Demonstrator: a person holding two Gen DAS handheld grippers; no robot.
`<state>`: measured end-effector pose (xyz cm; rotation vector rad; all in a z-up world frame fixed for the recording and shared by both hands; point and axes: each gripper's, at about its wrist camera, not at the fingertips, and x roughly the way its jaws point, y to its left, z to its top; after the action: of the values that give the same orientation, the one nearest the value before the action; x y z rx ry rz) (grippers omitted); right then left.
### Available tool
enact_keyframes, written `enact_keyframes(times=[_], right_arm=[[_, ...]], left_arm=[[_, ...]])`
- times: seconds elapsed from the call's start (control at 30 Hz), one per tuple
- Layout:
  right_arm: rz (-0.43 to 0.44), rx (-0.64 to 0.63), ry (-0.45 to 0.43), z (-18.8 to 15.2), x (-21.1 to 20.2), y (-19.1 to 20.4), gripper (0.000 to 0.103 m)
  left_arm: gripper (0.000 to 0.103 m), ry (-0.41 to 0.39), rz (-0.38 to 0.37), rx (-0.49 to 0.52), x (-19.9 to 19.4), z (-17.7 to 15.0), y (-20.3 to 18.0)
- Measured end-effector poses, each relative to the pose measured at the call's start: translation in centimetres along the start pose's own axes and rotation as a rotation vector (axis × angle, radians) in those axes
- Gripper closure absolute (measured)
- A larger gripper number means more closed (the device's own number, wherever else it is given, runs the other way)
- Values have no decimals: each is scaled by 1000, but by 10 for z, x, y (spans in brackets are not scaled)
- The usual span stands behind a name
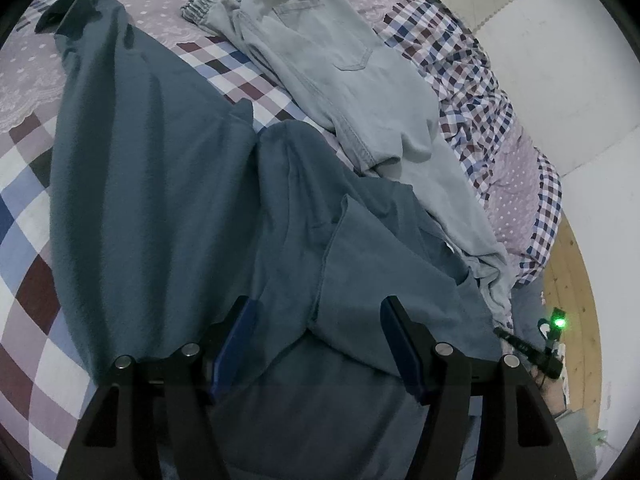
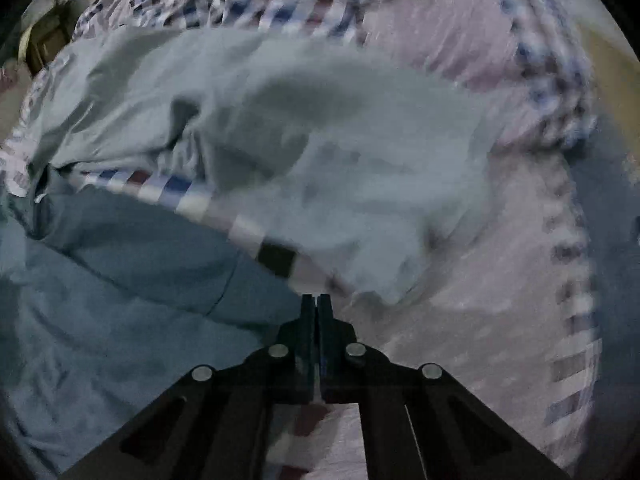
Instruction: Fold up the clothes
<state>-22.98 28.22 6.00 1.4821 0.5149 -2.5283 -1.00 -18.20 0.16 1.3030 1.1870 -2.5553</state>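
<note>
A dark teal shirt [image 1: 152, 184] lies spread along the bed, its near part bunched into folds. My left gripper [image 1: 318, 312] is open just above it, with a raised fold of the shirt lying between the blue finger pads [image 1: 240, 336]. Pale blue-grey trousers [image 1: 332, 68] lie crumpled to the right of the shirt. In the blurred right wrist view the shirt [image 2: 112, 280] is at the lower left and the trousers [image 2: 320, 152] fill the middle. My right gripper [image 2: 317, 300] is shut with nothing between the fingers, beside the shirt's edge and below the trousers.
The bed is covered by a checked and pink dotted quilt [image 1: 24, 184], also in the right wrist view [image 2: 480, 300]. The bed's edge runs down the right, with wooden floor [image 1: 572, 280] and a white wall [image 1: 560, 60] beyond. A device with a green light [image 1: 558, 322] sits at the lower right.
</note>
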Motion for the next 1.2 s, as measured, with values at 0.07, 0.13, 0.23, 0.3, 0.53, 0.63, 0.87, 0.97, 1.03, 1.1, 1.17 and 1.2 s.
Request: enact_keyframes(times=[0.07,0.13,0.23,0.3,0.53,0.63,0.87,0.97,1.03,1.1,1.17,1.2], right_arm=[[-126,-26,-58,7,-12,1,103],[-152,0,-51,10,-13,-7,103],[-107,85,-24,4,-8,-19,102],[-18,172,-24,-7,-11,-26,96],[164,363,-158,-61,-68,2,63],[252,358,-222,-85,-103,42,60],[502,336,-261,-120,-144,153,47],[562,272,-289,-122,-140,188,44],[580,256,-295,-125,-131,201,44],[599,239,-300,-128,-123,213,43],[608,221,-261,-130,-108,222,43],[595,212,-248,-129,-104,225,43]], left_arm=[[34,1,0,1,0,0,0],[34,2,3,6,1,0,0],[34,4,0,7,1,1,0],[34,6,-5,2,1,1,1],[34,-5,-57,-34,-8,6,8],[33,-63,-99,-45,-27,14,15],[17,-205,-144,-108,-77,43,61],[17,-253,-143,-172,-98,57,93],[15,-283,-159,-209,-109,66,112],[15,-311,-175,-237,-117,74,128],[15,-352,-168,-247,-128,82,139],[15,-385,-157,-248,-134,86,144]])
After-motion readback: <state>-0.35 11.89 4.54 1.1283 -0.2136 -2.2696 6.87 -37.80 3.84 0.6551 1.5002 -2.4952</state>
